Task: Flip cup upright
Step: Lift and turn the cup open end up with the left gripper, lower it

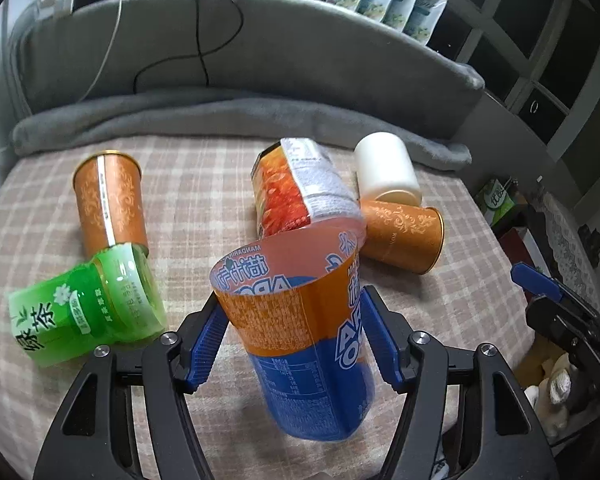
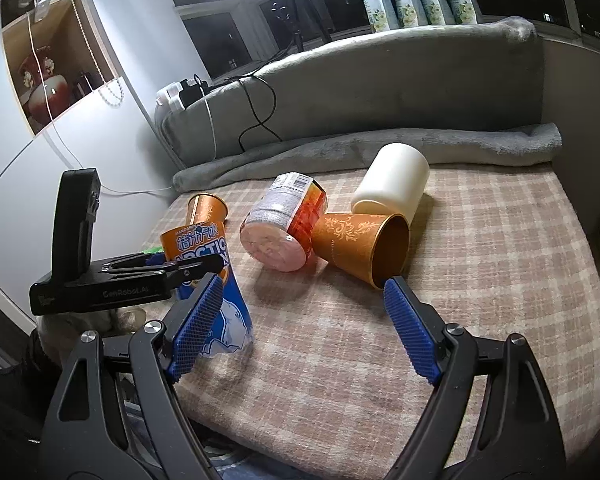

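My left gripper (image 1: 296,312) is shut on an orange-and-blue cup (image 1: 300,332), which stands nearly upright, mouth up, its base on the plaid mat (image 1: 204,200). The cup also shows in the right wrist view (image 2: 208,276), held by the left gripper (image 2: 204,266). My right gripper (image 2: 304,300) is open and empty, its right fingertip just in front of the mouth of an orange cup (image 2: 364,244) lying on its side.
On the mat lie a green cup (image 1: 88,308), a red-and-grey cup (image 1: 296,188) (image 2: 284,228), a white cup (image 1: 386,168) (image 2: 392,184) and two orange cups (image 1: 110,200) (image 1: 404,236). A grey blanket (image 1: 220,112) and sofa back lie behind.
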Motion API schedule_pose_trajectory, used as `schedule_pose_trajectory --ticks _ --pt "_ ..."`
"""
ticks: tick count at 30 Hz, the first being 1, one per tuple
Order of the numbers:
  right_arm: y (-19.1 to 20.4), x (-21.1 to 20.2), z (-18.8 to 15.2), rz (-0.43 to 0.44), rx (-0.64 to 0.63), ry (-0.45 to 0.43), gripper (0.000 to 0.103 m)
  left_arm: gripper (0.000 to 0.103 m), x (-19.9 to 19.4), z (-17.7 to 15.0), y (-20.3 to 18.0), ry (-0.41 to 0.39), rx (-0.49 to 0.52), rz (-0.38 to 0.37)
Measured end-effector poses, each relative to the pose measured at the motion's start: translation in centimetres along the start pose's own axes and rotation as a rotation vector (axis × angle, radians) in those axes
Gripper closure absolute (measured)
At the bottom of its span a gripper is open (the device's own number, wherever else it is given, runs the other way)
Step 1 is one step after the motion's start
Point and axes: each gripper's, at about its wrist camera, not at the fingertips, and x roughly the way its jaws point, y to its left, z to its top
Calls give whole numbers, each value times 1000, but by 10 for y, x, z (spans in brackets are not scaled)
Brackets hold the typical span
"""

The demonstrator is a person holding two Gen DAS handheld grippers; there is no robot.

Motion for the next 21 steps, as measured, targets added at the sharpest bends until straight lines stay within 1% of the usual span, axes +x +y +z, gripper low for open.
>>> schedule_pose_trajectory --ticks 5,12,17,21 --pt "-1 -2 0 -11 5 -6 18 38 -2 -1 -9 -46 40 34" --pt "-3 -2 -1 -19 12 -6 18 38 -7 -6 -24 -152 139 118" --pt "-3 -3 -1 -22 13 -5 18 39 -8 -10 -27 -201 174 136" --pt "-4 -2 -1 -23 16 -6 18 39 -7 -13 -30 -217 195 143"
